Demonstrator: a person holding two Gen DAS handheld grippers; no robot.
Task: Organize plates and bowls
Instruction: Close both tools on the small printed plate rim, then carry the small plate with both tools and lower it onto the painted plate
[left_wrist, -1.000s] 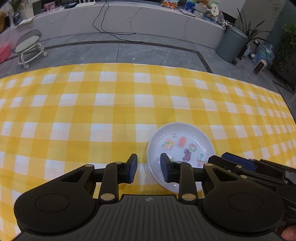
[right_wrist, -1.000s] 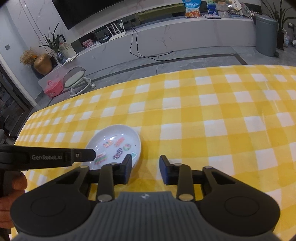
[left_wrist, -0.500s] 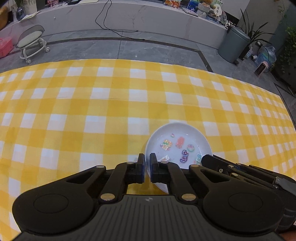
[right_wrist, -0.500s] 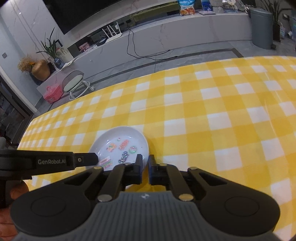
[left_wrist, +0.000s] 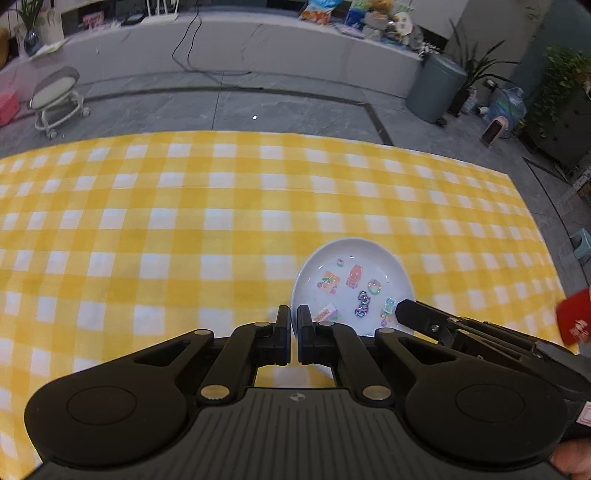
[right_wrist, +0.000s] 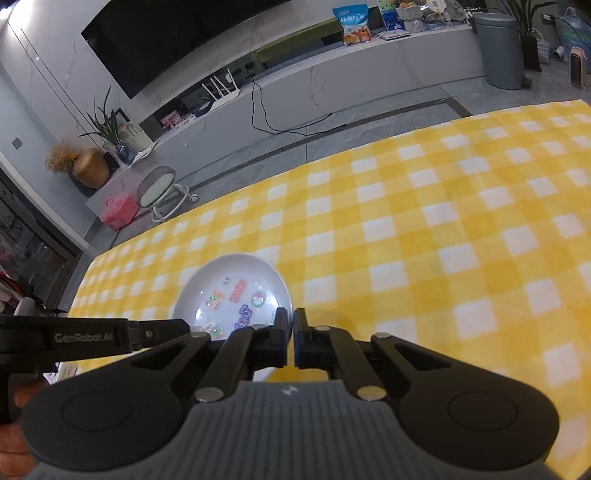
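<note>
White plate (left_wrist: 352, 258), opposite rims pinched between fingers of left gripper (left_wrist: 293, 325) and right gripper (right_wrist: 293, 326).

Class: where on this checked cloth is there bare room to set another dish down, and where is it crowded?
Bare cloth runs left of and beyond the white plate. Crowded: the plate's near rim, with left gripper and right gripper clamped on it.

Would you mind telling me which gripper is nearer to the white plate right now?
Neither, clearly: both are at its rim. The left gripper is closed on the white plate at its near-left edge; the right gripper is closed on its near-right edge.
</note>
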